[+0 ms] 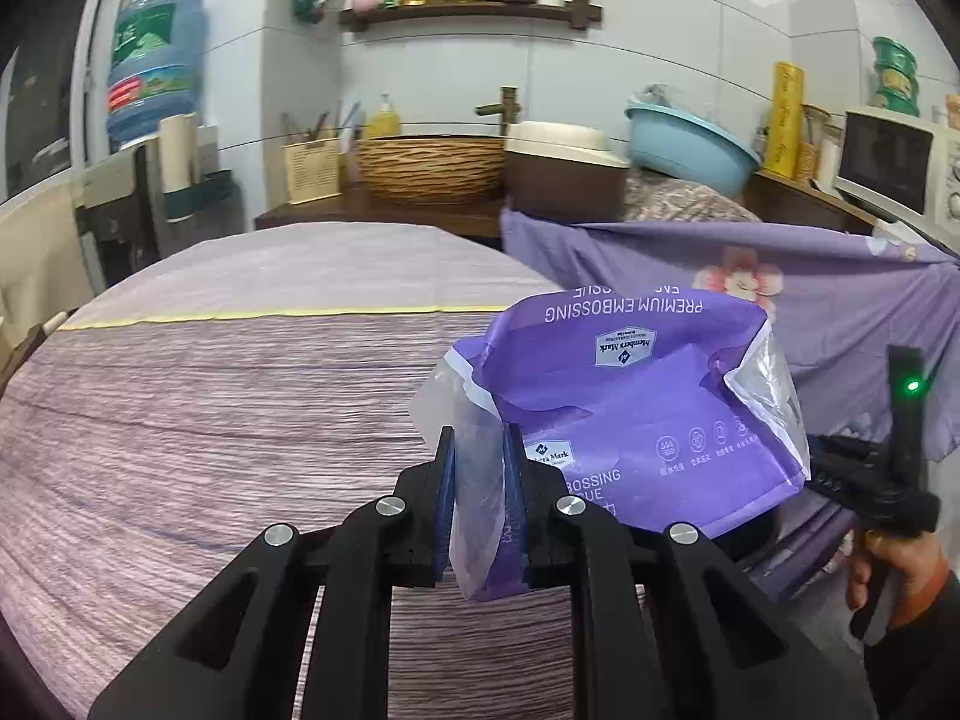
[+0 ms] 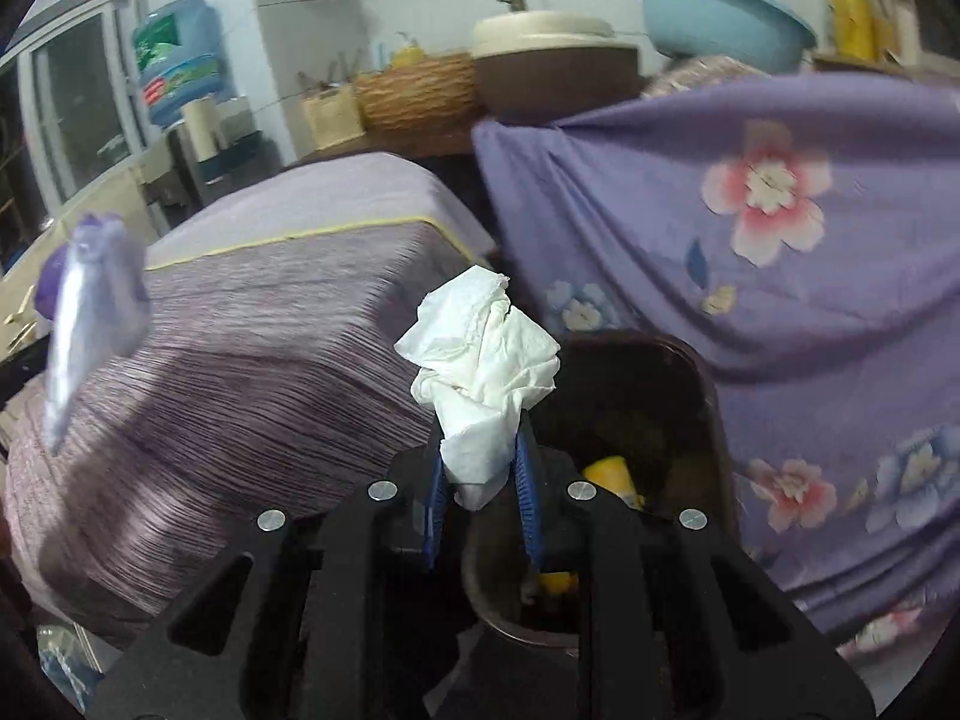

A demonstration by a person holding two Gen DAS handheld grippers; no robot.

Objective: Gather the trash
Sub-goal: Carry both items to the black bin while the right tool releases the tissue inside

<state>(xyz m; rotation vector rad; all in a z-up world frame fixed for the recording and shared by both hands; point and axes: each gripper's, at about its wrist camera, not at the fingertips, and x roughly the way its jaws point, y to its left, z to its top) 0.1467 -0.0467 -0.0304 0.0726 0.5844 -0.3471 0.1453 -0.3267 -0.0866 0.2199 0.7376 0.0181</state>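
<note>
My left gripper (image 1: pixel 477 450) is shut on the clear edge of an empty purple plastic tissue wrapper (image 1: pixel 636 408), held above the right edge of the table (image 1: pixel 240 420). The same wrapper shows blurred at the far left in the right wrist view (image 2: pixel 84 324). My right gripper (image 2: pixel 480 456) is shut on a crumpled white tissue (image 2: pixel 480 354), held over a dark trash bin (image 2: pixel 690 390) on the floor beside the table. Yellow trash (image 2: pixel 609 474) lies inside the bin. The right gripper's handle and hand show at the lower right in the left wrist view (image 1: pixel 894 504).
The table wears a purple striped cloth (image 2: pixel 252 348). A purple flowered cloth (image 2: pixel 780 276) hangs just right of the bin. Behind are a counter with a wicker basket (image 1: pixel 432 168), a blue basin (image 1: pixel 690 144), a microwave (image 1: pixel 900 162) and a water jug (image 1: pixel 156 60).
</note>
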